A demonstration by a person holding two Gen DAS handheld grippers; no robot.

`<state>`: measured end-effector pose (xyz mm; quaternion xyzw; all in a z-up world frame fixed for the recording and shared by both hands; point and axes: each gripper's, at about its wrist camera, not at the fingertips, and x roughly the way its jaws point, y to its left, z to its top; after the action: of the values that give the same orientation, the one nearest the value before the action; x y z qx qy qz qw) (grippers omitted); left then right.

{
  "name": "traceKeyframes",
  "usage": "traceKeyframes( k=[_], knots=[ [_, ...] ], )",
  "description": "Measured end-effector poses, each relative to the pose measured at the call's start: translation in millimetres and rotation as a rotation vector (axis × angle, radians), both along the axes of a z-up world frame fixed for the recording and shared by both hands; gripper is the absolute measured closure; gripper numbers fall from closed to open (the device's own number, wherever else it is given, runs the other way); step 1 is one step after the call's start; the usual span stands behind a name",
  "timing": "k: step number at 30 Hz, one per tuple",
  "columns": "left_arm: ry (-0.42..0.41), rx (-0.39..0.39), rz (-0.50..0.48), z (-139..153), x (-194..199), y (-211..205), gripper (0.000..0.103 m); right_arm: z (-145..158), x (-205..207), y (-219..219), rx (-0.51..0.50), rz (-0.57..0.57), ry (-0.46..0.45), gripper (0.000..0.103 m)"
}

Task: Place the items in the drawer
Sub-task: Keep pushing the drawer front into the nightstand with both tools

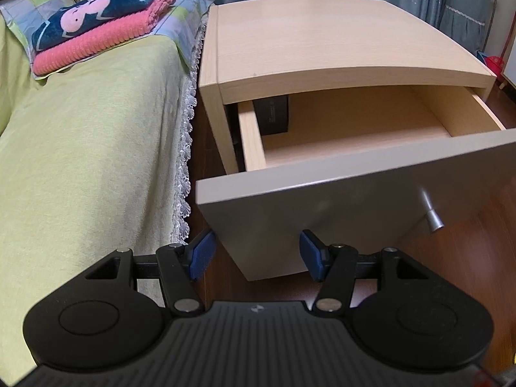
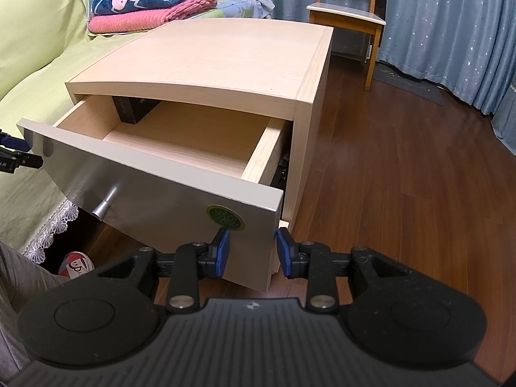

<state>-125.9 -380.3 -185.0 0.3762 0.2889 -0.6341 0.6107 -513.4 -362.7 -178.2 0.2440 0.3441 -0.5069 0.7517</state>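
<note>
The drawer (image 1: pixel 354 135) of the nightstand (image 2: pixel 206 58) stands pulled out, and a black box (image 1: pixel 271 116) already lies at its back left corner, partly under the top; the rest of the floor is bare. Whether more items are to go in, or only closing is left, the views cannot settle. The left gripper (image 1: pixel 254 254) and right gripper (image 2: pixel 253 251) hover before the drawer front (image 2: pixel 161 190), jaws parted, holding nothing.
</note>
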Motion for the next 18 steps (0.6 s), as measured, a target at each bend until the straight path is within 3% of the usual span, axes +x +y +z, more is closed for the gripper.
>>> traceKeyframes(
  k=[6, 10, 12, 15, 18],
  knots=[
    [0.022, 0.058, 0.018, -4.3, -28.9, 3.7, 0.041, 1.4, -3.5, 11.2, 0.078, -0.14, -0.033, 0.073],
    [0.036, 0.097, 0.029, -7.2, -48.1, 6.1, 0.035, -3.5, 13.6, 26.3, 0.126, -0.177, -0.088, 0.059],
    [0.043, 0.116, 0.035, -8.6, -57.7, 7.4, 0.035, -8.4, 32.8, 26.0, 0.135, -0.168, -0.088, 0.046],
    [0.053, 0.142, 0.043, -11.5, -71.7, 8.4, 0.035, -14.2, 60.1, 22.1, 0.139, -0.151, -0.08, 0.044],
    [0.056, 0.139, 0.042, -19.6, -82.5, 3.6, 0.036, -18.8, 71.2, 13.8, 0.195, -0.165, -0.146, 0.044]
  ],
)
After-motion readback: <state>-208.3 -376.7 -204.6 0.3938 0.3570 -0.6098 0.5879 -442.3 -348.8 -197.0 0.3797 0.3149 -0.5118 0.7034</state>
